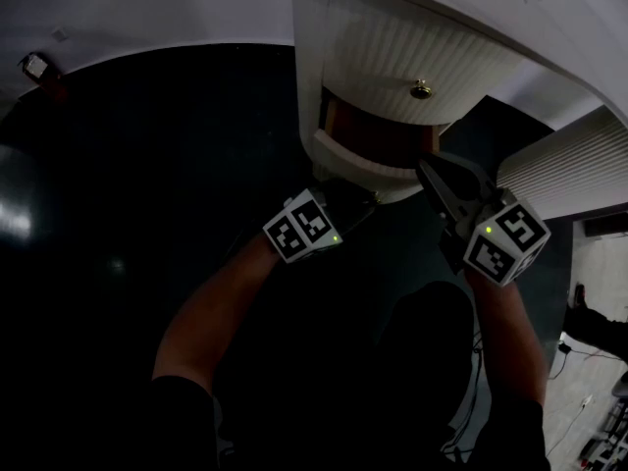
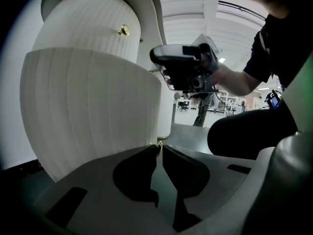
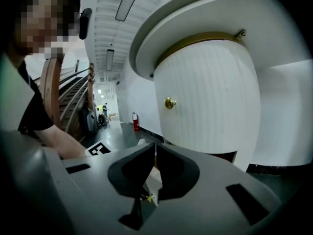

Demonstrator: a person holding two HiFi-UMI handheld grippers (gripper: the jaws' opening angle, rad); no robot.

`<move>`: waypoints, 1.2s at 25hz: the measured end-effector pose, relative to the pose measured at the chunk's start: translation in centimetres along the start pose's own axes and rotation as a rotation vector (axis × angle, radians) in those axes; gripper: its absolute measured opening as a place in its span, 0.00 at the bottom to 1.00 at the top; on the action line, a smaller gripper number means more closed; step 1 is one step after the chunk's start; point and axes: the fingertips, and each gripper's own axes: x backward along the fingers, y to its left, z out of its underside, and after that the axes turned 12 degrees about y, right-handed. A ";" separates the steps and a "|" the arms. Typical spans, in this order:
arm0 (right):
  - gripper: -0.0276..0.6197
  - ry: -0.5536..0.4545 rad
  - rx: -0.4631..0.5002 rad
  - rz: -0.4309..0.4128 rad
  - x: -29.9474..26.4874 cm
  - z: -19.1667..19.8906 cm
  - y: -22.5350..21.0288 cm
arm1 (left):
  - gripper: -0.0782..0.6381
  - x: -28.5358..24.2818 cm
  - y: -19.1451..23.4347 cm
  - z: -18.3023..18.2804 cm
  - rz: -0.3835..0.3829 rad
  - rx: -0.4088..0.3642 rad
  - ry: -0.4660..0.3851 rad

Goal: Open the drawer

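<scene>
The task's thing, the lower drawer [image 1: 365, 168] of the white fluted cabinet [image 1: 308, 57], is seen partly drawn out, w/ its brown wooden inside [image 1: 378, 133] exposed beneath the upper drawer [image 1: 392, 52], which sits flush. The left gripper [image 2: 158, 148] is set low against the lower drawer's ribbed front. Its jaws are closed to a narrow slit on the lower knob [image 2: 158, 144], a small brass glint right at the tips. This pinch is prob. used because the knob is the only handle by which the drawer can be pulled. The gripper is angled slightly downward, approx. in line w/ the pull. The right gripper [image 3: 155, 150] is carried off to the side, near the upper drawer but apart from it, jaws fully together w/ nothing between them. It's judged to be parked clear so the drawer's path isn't blocked, as only one claw is needed. The upper knob [image 3: 170, 102] is seen ahead of & above the R jaws, untouched. The task is judged part done; how much further the drawer can run can't be told. A slip off so small a knob is the main risk, so a steady, level pull would be called for.
</scene>
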 end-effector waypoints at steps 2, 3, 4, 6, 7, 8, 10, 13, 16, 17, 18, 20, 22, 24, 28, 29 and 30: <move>0.07 0.025 0.042 -0.023 1.0 2.0 1.4 | 0.16 0.4 -0.9 0.4 0.012 -0.009 0.007; 0.07 0.033 0.056 -0.024 1.7 2.9 1.6 | 0.16 0.6 -1.3 0.6 0.017 -0.013 0.010; 0.07 0.035 0.060 -0.020 2.5 3.6 1.6 | 0.16 0.7 -1.7 0.7 0.021 -0.016 0.013; 0.07 0.016 0.033 -0.014 4.0 4.3 1.3 | 0.16 1.0 -2.7 0.9 0.026 -0.017 0.023; 0.07 -0.002 0.004 -0.014 4.8 4.4 1.0 | 0.16 1.1 -3.1 1.1 0.026 -0.010 0.031; 0.07 -0.023 -0.026 -0.013 5.6 4.4 0.7 | 0.16 1.3 -3.5 1.2 0.026 0.003 0.042; 0.09 -0.055 -0.062 -0.004 6.8 4.5 -0.1 | 0.16 1.6 -4.1 1.4 0.025 0.034 0.064; 0.20 -0.039 -0.050 0.012 7.5 5.1 -1.3 | 0.16 1.7 -4.9 1.5 0.024 0.061 0.081; 0.24 -0.010 -0.033 -0.008 7.2 5.8 -1.1 | 0.16 1.8 -5.9 1.7 0.022 0.078 0.095; 0.24 -0.004 -0.024 -0.020 7.1 6.0 -0.6 | 0.16 1.9 -6.3 1.8 0.022 0.084 0.099; 0.24 0.003 -0.014 -0.033 7.0 6.2 0.0 | 0.16 2.1 -6.6 2.0 0.022 0.088 0.101; 0.24 0.014 -0.005 -0.052 6.9 6.6 0.8 | 0.16 2.5 -7.2 2.2 0.020 0.098 0.106; 0.25 0.010 -0.021 -0.066 6.9 7.0 0.9 | 0.16 2.7 -7.8 2.4 0.015 0.121 0.121; 0.24 -0.002 -0.050 -0.086 7.1 7.3 0.7 | 0.16 2.9 -8.1 2.3 -0.005 0.153 0.140; 0.24 -0.026 -0.075 -0.127 7.6 7.3 1.0 | 0.16 5.3 -8.3 -0.2 -0.079 0.157 0.078; 0.24 -0.030 -0.080 -0.132 7.7 7.4 1.1 | 0.16 6.1 -8.5 -1.1 -0.085 0.153 0.052; 0.24 -0.031 -0.085 -0.132 7.8 7.5 1.1 | 0.16 6.8 -8.9 -2.0 -0.084 0.151 0.028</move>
